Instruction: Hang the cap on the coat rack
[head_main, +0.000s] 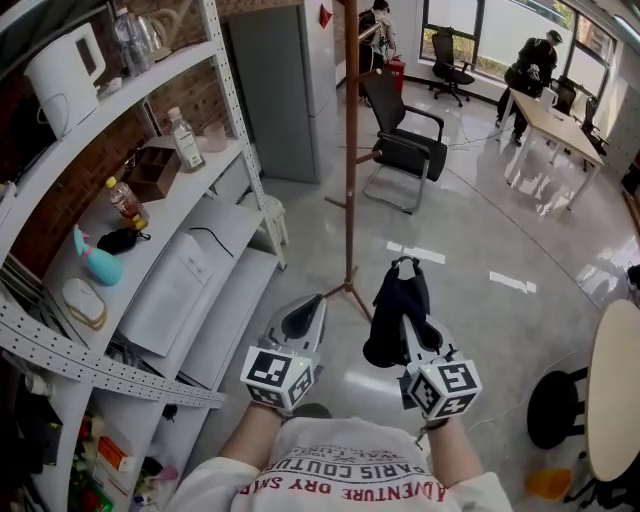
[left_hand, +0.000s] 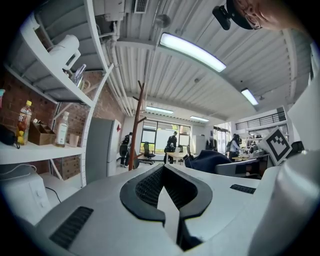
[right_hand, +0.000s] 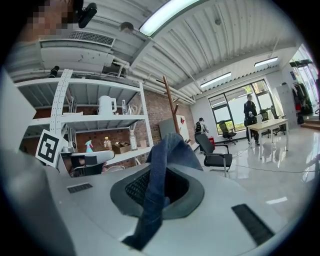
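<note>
My right tool (head_main: 405, 275) is shut tight on the dark blue cap (head_main: 393, 315), near the coat rack (head_main: 351, 150). My left tool (head_main: 312, 308) is closed with nothing inside.

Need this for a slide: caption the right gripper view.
Right gripper shut on a dark blue cap, brown coat rack ahead, white metal shelving at left.

The rack (head_main: 351, 150) stands ahead of the left gripper (head_main: 313, 306), shelves (head_main: 150, 80) left of it, a chair (head_main: 405, 145) behind it; the cap (head_main: 393, 318) sits between the jaws of the right gripper (head_main: 406, 272)
</note>
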